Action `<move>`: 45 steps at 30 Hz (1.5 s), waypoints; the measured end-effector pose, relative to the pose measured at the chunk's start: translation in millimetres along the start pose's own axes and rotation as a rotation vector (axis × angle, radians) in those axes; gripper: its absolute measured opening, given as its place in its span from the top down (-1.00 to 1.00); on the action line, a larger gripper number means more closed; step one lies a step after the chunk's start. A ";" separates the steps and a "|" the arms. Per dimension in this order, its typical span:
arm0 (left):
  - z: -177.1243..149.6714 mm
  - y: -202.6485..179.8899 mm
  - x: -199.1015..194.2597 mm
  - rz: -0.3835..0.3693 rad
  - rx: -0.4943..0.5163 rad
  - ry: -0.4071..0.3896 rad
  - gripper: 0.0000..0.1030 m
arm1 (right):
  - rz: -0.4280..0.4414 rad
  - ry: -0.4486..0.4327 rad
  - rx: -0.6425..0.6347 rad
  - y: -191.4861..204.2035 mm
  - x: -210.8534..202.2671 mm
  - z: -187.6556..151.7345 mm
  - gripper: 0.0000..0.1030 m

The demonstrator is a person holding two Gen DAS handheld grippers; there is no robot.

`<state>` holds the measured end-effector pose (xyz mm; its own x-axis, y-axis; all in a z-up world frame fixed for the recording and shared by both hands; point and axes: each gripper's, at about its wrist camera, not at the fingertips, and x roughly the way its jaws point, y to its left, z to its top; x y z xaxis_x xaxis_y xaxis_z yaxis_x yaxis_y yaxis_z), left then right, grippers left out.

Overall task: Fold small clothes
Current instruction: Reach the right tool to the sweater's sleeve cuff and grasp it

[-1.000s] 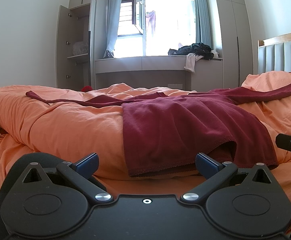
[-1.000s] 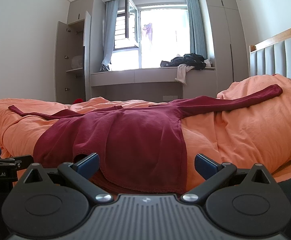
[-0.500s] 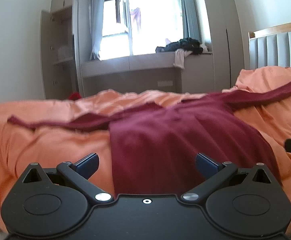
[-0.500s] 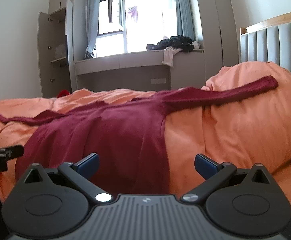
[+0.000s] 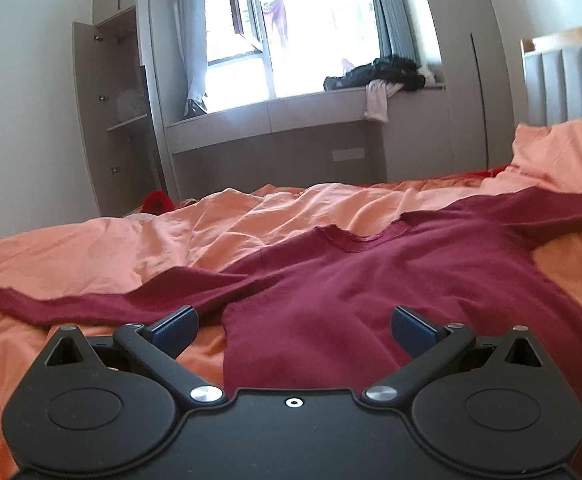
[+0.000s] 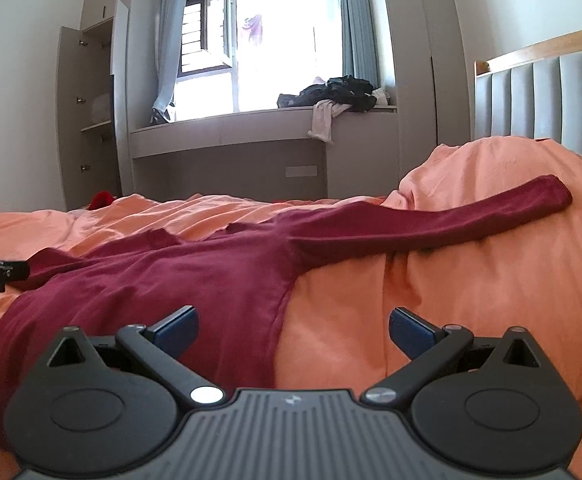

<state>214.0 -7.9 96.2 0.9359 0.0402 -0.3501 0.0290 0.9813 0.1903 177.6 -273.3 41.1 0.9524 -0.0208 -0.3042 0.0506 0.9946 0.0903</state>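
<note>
Dark red long-sleeved knit top (image 5: 371, 280) lies spread flat, front down or up cannot tell, on a rumpled orange duvet (image 5: 91, 248) covering the bed. Neckline points toward the window. One sleeve (image 5: 91, 300) runs out to the left across the duvet; the other sleeve (image 6: 451, 220) stretches right and up over an orange-covered pillow mound (image 6: 511, 168) near the grey padded headboard (image 6: 539, 96).

Left gripper (image 5: 294, 326), black with blue finger pads (image 5: 175, 326), hovers low over the top's left side edge; fingers spread wide apart, nothing between them. Garment's side seam sits between the pads in that view; whether the pads touch the fabric cannot be told.

Right gripper (image 6: 293, 326), same build, blue pad (image 6: 411, 330) on each finger, also spread wide and empty. It hangs over the top's right side edge, left pad over red fabric, right pad over bare orange duvet. Part of the left gripper shows at the left border of the right wrist view.

Background: window ledge bench (image 6: 231, 128) with a heap of dark clothes (image 6: 331, 92), open grey wardrobe (image 6: 91, 112), small red item (image 5: 157, 202) past the bed's far edge.
</note>
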 end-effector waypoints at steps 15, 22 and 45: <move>-4.2 -10.7 90.7 -0.019 -0.071 0.087 -0.99 | -0.083 -0.121 0.085 -80.7 82.8 31.4 -1.00; -10.5 -10.4 99.4 -0.042 -0.082 0.105 -0.99 | -0.159 -0.135 0.167 -122.0 113.0 30.3 -1.00; -27.9 7.5 107.9 -0.112 -0.191 0.127 -0.99 | -0.469 -0.154 0.331 -249.4 153.3 61.3 -0.98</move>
<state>305.5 9.0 34.3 0.8785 -0.0590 -0.4741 0.0518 0.9983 -0.0282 329.4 -530.8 30.0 0.8373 -0.4892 -0.2441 0.5437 0.7919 0.2780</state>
